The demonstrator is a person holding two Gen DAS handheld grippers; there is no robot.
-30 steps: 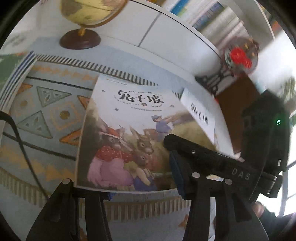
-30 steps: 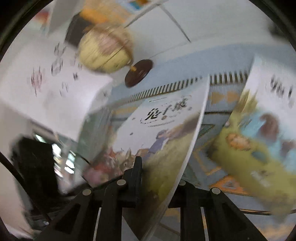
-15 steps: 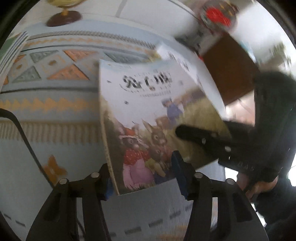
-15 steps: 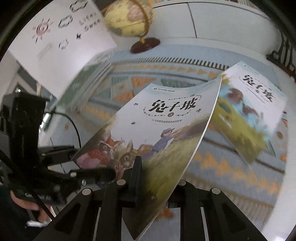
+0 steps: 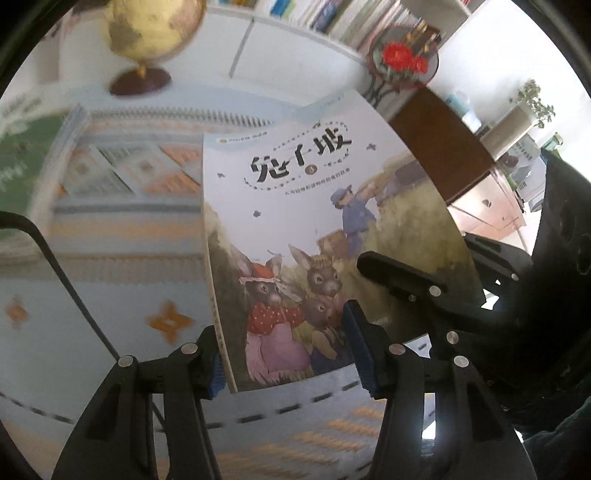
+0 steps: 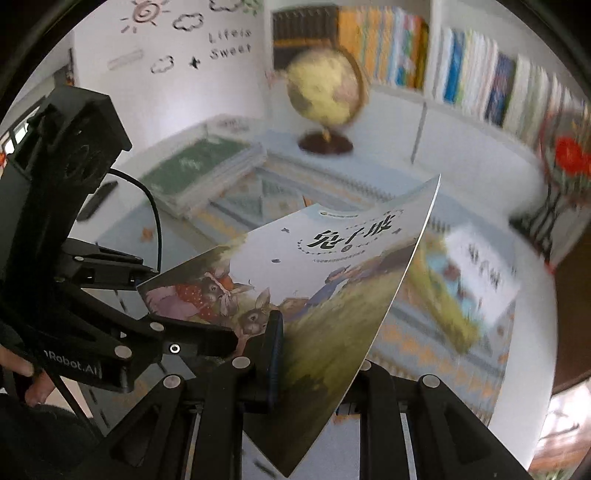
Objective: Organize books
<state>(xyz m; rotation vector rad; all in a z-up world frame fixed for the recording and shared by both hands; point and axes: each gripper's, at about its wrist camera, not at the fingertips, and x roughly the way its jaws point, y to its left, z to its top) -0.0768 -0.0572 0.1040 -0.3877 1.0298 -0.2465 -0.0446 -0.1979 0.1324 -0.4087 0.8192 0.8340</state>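
Lifted off the patterned tabletop point(image 5: 110, 229) near the globe point(image 6: 325, 88), your rabbit-cover book point(image 6: 332, 280) hangs pinched in the right hand-held gripper point(image 6: 317, 354), its lower edge between the left hand-held gripper's point(image 5: 284, 354) spread, just-widened jaws.

Rabbit picture book point(image 5: 314, 236) tilted up off patterned mat point(image 5: 122, 229); its lower left corner sits btwn left gripper point(image 5: 284, 354) fingers, which have just been opening, blue pads either side w/ a gap; right gripper point(image 5: 402, 273) clamps book's right edge; globe point(image 5: 147, 33) top left; green book stack point(image 5: 22, 166) at left.
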